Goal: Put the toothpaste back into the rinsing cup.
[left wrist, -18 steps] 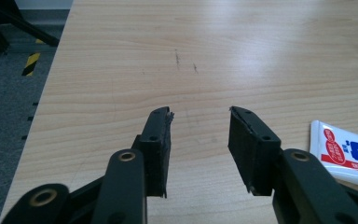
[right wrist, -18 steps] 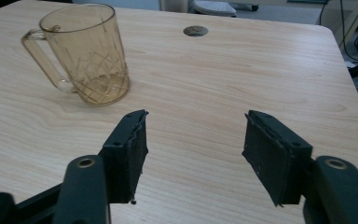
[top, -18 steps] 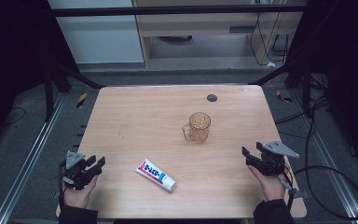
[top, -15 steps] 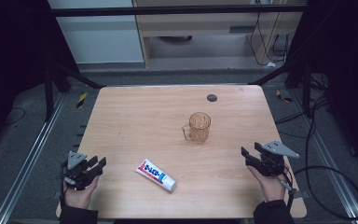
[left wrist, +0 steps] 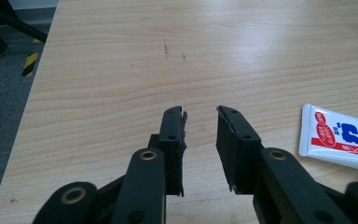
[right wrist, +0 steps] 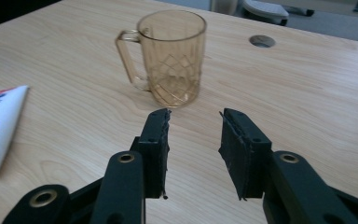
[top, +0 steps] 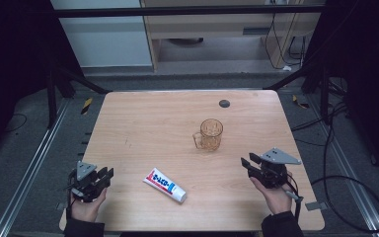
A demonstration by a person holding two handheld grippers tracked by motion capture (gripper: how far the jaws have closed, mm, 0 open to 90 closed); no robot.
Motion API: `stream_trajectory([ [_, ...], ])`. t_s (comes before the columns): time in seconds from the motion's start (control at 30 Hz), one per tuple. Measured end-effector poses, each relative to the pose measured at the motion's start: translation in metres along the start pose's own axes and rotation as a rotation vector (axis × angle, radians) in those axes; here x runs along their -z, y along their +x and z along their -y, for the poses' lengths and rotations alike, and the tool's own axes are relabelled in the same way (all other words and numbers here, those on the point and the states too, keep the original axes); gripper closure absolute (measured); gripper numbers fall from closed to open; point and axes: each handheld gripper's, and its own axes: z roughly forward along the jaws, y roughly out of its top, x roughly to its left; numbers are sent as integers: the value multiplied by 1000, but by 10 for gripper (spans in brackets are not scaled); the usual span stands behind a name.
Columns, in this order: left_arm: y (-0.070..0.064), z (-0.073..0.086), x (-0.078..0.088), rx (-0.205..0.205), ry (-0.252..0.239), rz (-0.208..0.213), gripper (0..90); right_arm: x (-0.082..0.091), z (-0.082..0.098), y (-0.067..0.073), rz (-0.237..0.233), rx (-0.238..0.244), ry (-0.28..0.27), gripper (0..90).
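The wooden table (top: 143, 123) carries one amber glass mug (top: 210, 134) and one white toothpaste tube (top: 165, 185). The mug stands upright right of the table's middle, its handle turned toward the left. The tube lies flat near the near edge, slanting from far-left to near-right. One dark round hole (top: 224, 103) sits in the tabletop toward the far side, beyond the mug.

There are two grippers, one in each hand. The left gripper (top: 106, 174) rests at the near left corner, well left of the tube; in the left gripper view its jaws stand apart over bare wood, with the tube's flat end (left wrist: 340, 137) off to their right. The right gripper (top: 245, 164) sits near the right edge, nearer than the mug and to its right; in the right gripper view its jaws are spread with nothing between them, and the mug (right wrist: 172, 58) stands just beyond their tips.

Against the earlier frames, the left gripper has edged slightly nearer; the mug, tube and right gripper lie as before.
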Motion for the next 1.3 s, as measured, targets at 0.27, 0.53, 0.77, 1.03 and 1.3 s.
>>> stream_trajectory([
  [0.27, -1, 1, -1, -10, 12, 0, 740, -13, -10, 23, -85, 36, 18, 725],
  [0.53, -2, 3, 1, -19, 18, 6, 772, -30, -17, 49, -172, 57, 46, 816],
  [0.77, -1, 5, 2, -23, 22, 7, 796, -42, -19, 67, -215, 79, 71, 868],
  [1.03, -4, 5, 2, -35, 29, 14, 843, -54, -14, 82, -257, 89, 106, 898],
  [1.3, -6, 5, 2, -49, 36, 17, 883, -63, -8, 97, -292, 97, 134, 899],
])
